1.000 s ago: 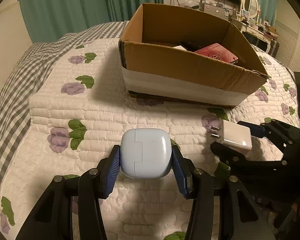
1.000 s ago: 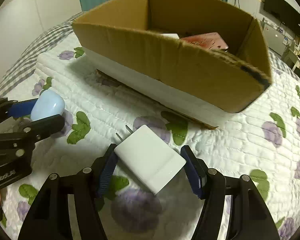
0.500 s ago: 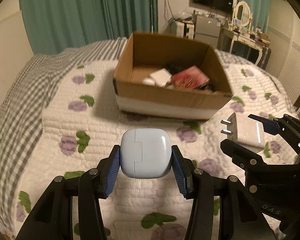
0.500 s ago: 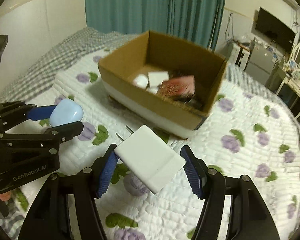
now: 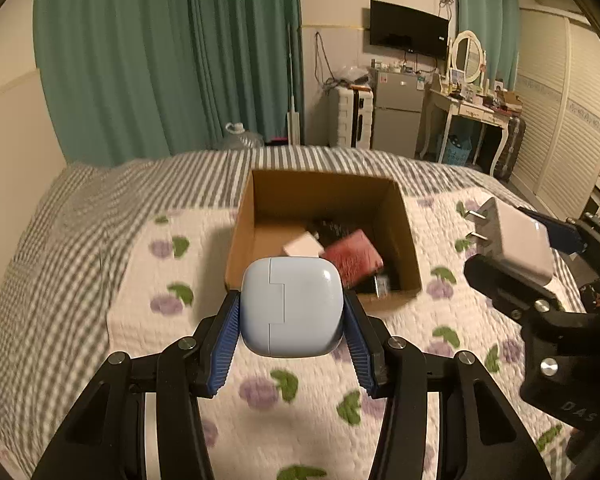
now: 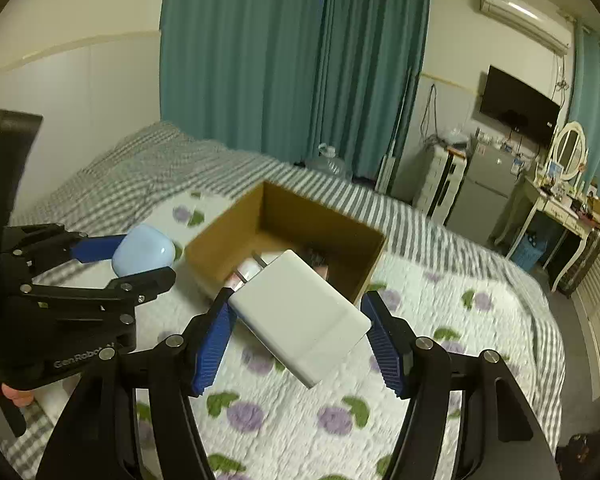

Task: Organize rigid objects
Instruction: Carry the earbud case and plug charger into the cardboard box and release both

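My left gripper [image 5: 292, 336] is shut on a pale blue earbud case [image 5: 292, 306] and holds it high above the quilt, in front of the open cardboard box [image 5: 404, 240]. My right gripper [image 6: 298, 332] is shut on a white plug charger [image 6: 300, 316], prongs pointing toward the cardboard box [image 6: 220, 232]. The charger [image 5: 516, 240] also shows at the right of the left wrist view, and the blue case [image 6: 142, 254] at the left of the right wrist view. The box holds a red flat item [image 5: 354, 258], a white block [image 5: 304, 246] and dark items.
The box sits on a white quilt with purple flowers [image 5: 260, 392] over a grey checked bedspread [image 5: 80, 208]. Green curtains [image 5: 160, 60], a small fridge [image 5: 396, 116], a dressing table [image 5: 472, 108] and a wall TV [image 5: 408, 30] stand beyond the bed.
Both grippers have risen well above the bed with their objects held; the box now looks smaller and lower, and more of the room shows.
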Motion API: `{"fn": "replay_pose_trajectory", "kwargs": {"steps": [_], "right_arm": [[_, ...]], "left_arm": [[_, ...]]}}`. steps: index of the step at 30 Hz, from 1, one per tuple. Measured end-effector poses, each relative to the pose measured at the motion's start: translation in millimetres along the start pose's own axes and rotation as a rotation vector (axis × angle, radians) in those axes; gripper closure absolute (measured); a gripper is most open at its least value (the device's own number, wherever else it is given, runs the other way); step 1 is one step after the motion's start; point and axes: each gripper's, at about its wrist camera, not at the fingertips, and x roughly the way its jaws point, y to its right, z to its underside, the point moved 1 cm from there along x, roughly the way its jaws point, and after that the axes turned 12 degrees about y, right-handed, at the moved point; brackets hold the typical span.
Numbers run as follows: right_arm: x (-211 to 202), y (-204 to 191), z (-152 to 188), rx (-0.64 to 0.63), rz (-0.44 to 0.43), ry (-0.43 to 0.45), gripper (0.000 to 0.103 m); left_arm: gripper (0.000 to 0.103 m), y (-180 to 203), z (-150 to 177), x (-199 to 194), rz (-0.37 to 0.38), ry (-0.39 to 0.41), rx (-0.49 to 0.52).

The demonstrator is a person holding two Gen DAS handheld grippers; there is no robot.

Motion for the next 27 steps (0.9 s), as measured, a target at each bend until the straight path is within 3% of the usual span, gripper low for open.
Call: {"fn": "replay_pose_trajectory", "kwargs": {"steps": [12,19,27], "right_arm": [[65,36,-34,0.015,0.009,0.043,0.039],[123,54,-22,0.026,0.002,0.023,0.039],[165,70,3,0.070,-0.011,-0.003,0.039]], "left_arm": [[0.053,-6,-35,105,0.000,-0.005,0.054],[0.053,-12,-21,171,0.004,-0.061,0.034],[0.051,-13,-8,196,0.024,-0.082,0.025]]}}
